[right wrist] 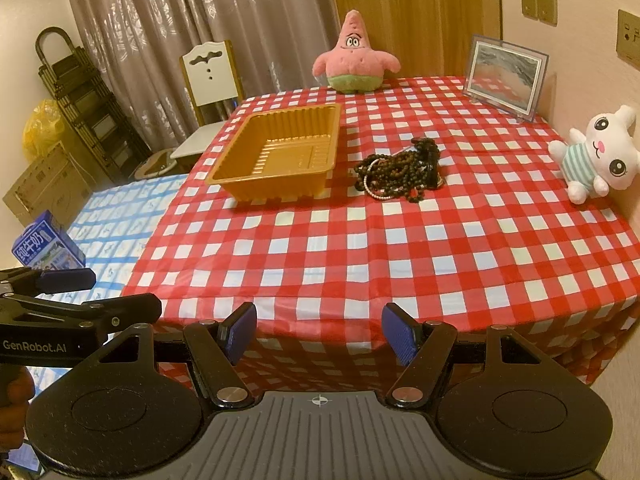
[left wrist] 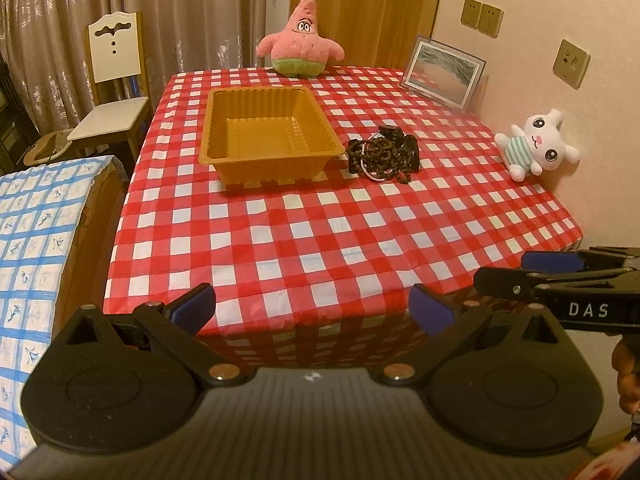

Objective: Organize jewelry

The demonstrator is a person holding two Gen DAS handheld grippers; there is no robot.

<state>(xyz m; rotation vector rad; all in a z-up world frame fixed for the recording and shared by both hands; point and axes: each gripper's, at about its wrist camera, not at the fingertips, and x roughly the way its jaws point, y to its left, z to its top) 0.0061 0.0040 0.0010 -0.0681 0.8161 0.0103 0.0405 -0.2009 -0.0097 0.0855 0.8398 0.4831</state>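
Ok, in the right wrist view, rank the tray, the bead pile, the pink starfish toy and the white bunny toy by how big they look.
1. Tray
2. Bunny toy, starfish toy and bead pile: they look alike in size. The starfish sits farthest back, so no firm order.

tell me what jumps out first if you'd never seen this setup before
The red-and-white checked tablecloth fills both views, and on it an empty golden plastic tray sits just left of a tangled heap of dark bead jewelry with one pale strand. A pink starfish plush stands at the far edge and a white bunny plush lies against the wall on the right. The left gripper and right gripper are both open, short of the table's near edge.
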